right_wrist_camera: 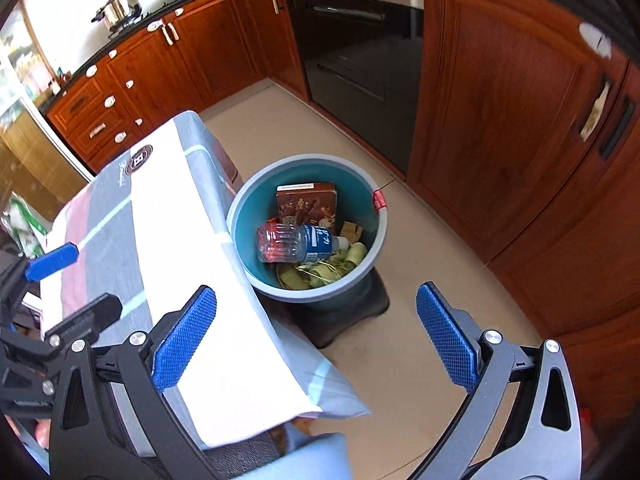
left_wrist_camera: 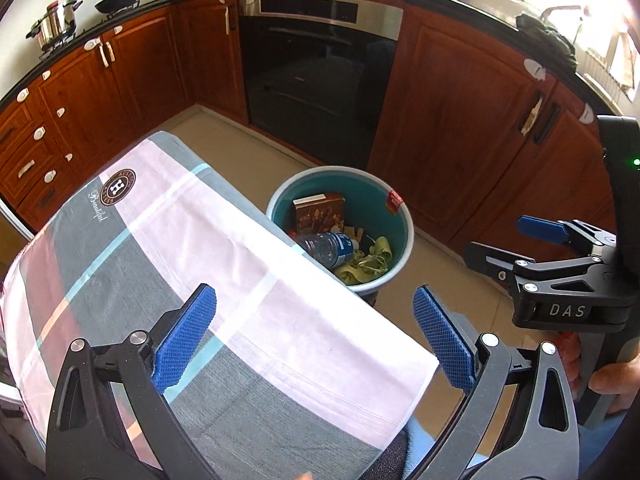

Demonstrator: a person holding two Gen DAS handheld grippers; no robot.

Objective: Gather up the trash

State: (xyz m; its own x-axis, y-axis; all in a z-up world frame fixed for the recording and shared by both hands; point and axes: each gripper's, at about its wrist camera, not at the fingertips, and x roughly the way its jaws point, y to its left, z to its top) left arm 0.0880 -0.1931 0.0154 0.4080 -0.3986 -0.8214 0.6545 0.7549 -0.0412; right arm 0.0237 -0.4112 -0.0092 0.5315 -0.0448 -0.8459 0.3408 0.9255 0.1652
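A teal trash bin (left_wrist_camera: pixel 400 236) (right_wrist_camera: pixel 360 196) stands on the tiled floor beside a cloth-covered table (left_wrist_camera: pixel 168 248) (right_wrist_camera: pixel 168 232). Inside it lie a clear plastic bottle (left_wrist_camera: pixel 326 246) (right_wrist_camera: pixel 296 243), a brown box (left_wrist_camera: pixel 318 212) (right_wrist_camera: pixel 306 200) and yellow-green scraps (left_wrist_camera: pixel 368 264) (right_wrist_camera: pixel 320 272). My left gripper (left_wrist_camera: pixel 314 338) is open and empty above the table's near end. My right gripper (right_wrist_camera: pixel 316 340) is open and empty over the table edge and floor, just short of the bin; it also shows in the left wrist view (left_wrist_camera: pixel 516 242).
Wooden cabinets (left_wrist_camera: pixel 452 120) (right_wrist_camera: pixel 504 120) and a black oven (left_wrist_camera: pixel 316 72) (right_wrist_camera: pixel 360 52) line the far wall. Pots (left_wrist_camera: pixel 54 24) and a wok (left_wrist_camera: pixel 120 0) sit on the counter. The bin rests on a dark base (right_wrist_camera: pixel 344 316). Beige floor tiles (right_wrist_camera: pixel 420 320) surround it.
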